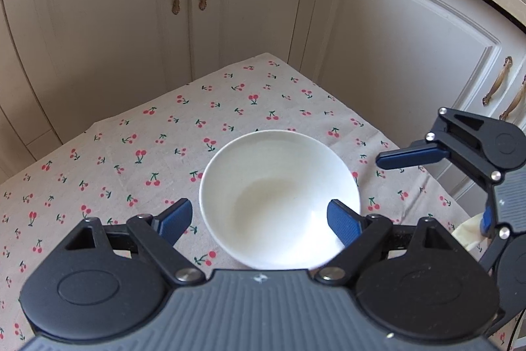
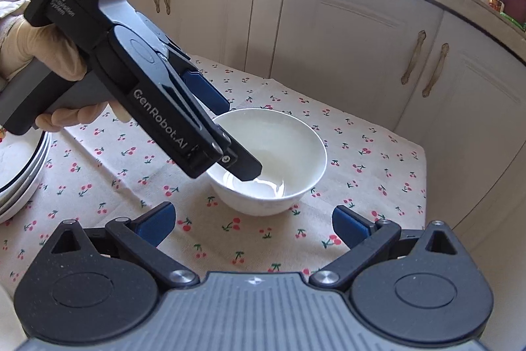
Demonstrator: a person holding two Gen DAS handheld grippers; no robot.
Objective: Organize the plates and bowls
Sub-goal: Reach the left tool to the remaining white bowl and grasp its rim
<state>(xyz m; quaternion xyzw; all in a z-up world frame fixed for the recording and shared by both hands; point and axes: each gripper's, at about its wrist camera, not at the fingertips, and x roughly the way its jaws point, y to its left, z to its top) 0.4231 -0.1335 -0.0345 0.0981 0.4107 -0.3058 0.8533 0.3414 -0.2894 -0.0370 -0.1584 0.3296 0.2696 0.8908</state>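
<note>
A white bowl stands upright and empty on the cherry-print tablecloth. My left gripper hangs over it with its jaws apart. One blue pad reaches inside the bowl; the other is outside its left wall, with a gap. In the right wrist view a gloved hand holds the left gripper, tilted down into the bowl. My right gripper is open on the near side of the bowl with only cloth between its fingers. It also shows in the left wrist view as the right gripper.
A stack of white plates with dark rims lies at the table's left edge. Cream cabinet doors with brass handles stand close behind the table. The table's far corner and right edge are near the bowl.
</note>
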